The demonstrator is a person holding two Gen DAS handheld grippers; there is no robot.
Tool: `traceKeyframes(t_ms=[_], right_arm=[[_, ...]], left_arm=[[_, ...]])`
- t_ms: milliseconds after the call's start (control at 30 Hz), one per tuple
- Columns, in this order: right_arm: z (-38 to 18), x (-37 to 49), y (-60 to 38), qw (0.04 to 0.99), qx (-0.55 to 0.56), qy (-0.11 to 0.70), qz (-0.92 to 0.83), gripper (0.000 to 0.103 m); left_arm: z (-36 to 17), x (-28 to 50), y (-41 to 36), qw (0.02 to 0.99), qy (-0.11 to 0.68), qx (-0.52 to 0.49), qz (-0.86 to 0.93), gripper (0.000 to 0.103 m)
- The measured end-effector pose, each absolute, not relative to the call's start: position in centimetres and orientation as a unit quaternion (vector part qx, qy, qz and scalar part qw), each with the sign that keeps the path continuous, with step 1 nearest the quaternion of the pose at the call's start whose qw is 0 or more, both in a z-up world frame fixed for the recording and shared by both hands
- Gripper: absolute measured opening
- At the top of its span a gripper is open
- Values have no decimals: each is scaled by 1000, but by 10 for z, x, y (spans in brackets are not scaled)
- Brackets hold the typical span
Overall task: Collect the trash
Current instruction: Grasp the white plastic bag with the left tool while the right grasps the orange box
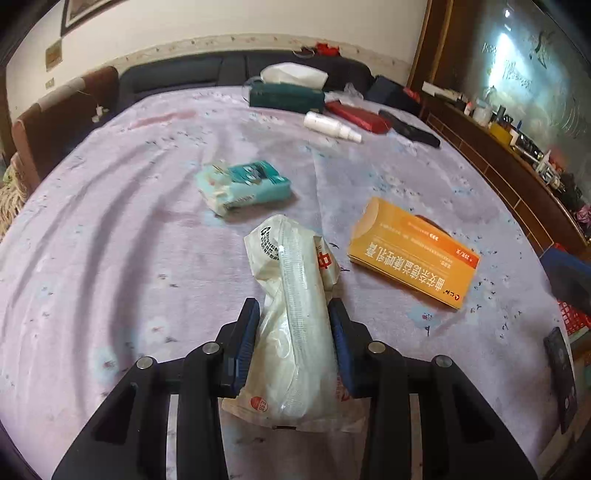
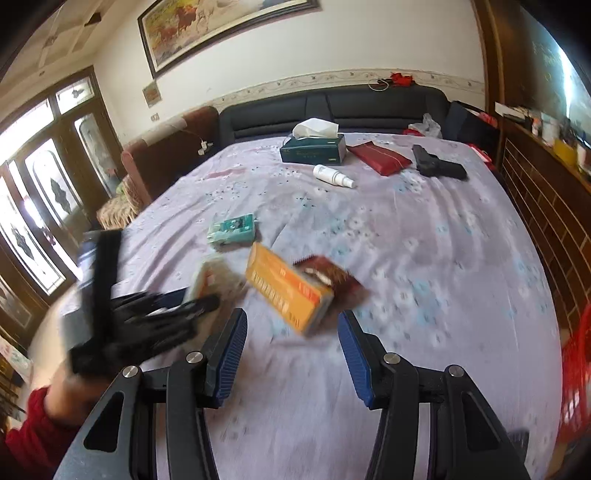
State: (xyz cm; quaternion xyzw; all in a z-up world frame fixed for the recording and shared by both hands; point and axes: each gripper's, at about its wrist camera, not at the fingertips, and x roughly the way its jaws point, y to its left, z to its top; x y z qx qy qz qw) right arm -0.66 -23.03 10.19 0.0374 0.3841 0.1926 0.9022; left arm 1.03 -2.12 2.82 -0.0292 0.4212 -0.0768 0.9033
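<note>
- Lilac floral bedsheet (image 1: 110,240) covers a wide bed that fills both views, with a dark headboard (image 2: 332,107) along the top of the frame and a framed painting (image 2: 221,29) on the wall above it.
- Left gripper (image 1: 293,314), at the bottom centre of the left wrist view, has its jaws narrowed onto a crumpled white plastic wrapper (image 1: 291,295); both blue pads press its sides, and its printed end sticks out past the tips towards the frame's middle.
- Right gripper (image 2: 291,325), at the bottom centre of the right wrist view, stands with jaws fairly wide and nothing between them.
- Just above those jaws lies an orange box (image 2: 288,288), tilted, with a dark red packet (image 2: 325,273) touching its upper right side.
- Near the frame's middle sits a teal tissue pack (image 2: 232,229).
- Towards the top lie a green tissue box (image 2: 314,149), a white spray bottle (image 2: 332,176), a red pouch (image 2: 380,157) and a black object (image 2: 436,164).
- At the right edge shows a red basket (image 2: 576,369).
</note>
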Motion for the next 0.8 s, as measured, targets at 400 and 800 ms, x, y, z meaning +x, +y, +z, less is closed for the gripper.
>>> traceKeyframes(t_ms=[400, 800], right_arm=[[50, 45, -192, 865, 19, 448, 224, 55], [41, 42, -163, 867, -13, 450, 213, 55]], left_arm=[[40, -9, 1, 915, 396, -42, -68, 37], [42, -13, 3, 918, 388, -45, -58, 37]])
